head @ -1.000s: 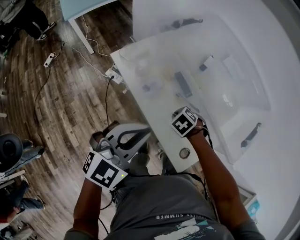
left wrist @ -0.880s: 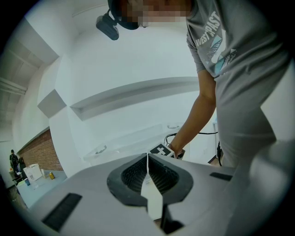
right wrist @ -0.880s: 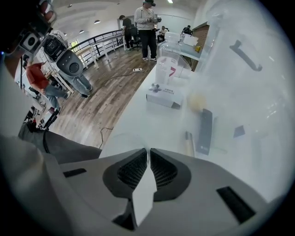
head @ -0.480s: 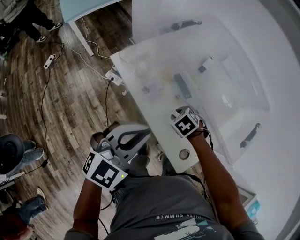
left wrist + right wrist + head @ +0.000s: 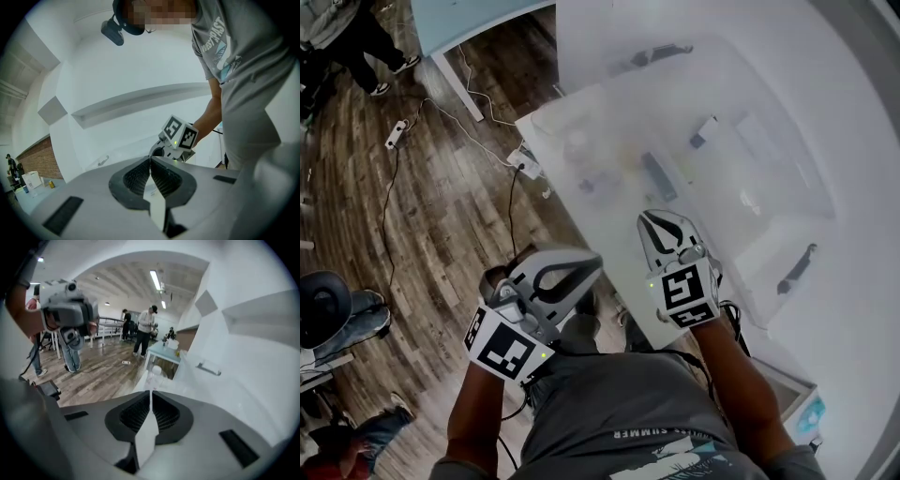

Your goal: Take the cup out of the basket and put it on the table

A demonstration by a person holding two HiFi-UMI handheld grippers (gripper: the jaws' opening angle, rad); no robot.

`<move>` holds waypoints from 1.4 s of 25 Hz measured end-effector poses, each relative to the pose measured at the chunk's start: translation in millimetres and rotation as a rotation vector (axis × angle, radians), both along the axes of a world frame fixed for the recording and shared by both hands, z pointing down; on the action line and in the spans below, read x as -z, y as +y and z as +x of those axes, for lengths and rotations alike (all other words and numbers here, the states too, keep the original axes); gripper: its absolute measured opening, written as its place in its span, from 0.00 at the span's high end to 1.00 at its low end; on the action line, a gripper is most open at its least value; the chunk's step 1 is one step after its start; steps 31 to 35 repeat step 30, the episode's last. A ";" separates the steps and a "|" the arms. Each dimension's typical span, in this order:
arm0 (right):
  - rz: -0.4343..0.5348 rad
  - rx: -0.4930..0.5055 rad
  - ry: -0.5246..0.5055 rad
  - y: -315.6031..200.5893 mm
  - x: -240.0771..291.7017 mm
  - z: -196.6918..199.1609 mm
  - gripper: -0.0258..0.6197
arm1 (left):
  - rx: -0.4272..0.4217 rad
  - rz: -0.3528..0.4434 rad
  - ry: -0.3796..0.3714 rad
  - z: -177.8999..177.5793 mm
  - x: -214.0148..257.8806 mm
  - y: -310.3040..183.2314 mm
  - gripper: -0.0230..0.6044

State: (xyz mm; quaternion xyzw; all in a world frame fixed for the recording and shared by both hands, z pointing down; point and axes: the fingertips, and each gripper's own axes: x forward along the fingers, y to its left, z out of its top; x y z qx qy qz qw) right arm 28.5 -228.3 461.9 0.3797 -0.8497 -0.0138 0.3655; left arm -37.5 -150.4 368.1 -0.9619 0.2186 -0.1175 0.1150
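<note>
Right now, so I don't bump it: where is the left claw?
In the head view, the left claw sits lower left, off the near edge of the white table, above the wooden floor and just ahead of the person's grey shirt.

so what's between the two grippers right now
In the head view, only the table's edge and a bare strip of its top lie between the left gripper and right gripper, whose jaws are closing with nothing between them.

Open wooden floor [image 5: 422, 234] left of the white table [image 5: 605, 211], dim clutter [image 5: 656, 176] mid-tabletop.
</note>
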 end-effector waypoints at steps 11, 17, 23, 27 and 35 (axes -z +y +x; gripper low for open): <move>0.206 0.015 -0.279 48.0 141.8 8.1 0.94 | -0.065 0.059 0.057 8.2 42.7 -0.1 0.94; 0.240 -0.021 -0.251 71.5 165.0 28.7 0.94 | -0.098 0.068 0.017 12.1 48.3 5.1 0.94; 0.299 -0.021 -0.221 94.7 191.6 41.8 0.94 | -0.136 0.103 0.025 24.8 59.7 13.6 0.94; 0.332 -0.005 -0.220 114.8 206.4 53.0 0.94 | -0.141 0.114 0.006 38.6 63.8 23.6 0.94; 0.331 0.002 -0.223 134.4 212.5 64.8 0.94 | -0.135 0.117 0.013 51.1 69.9 36.3 0.94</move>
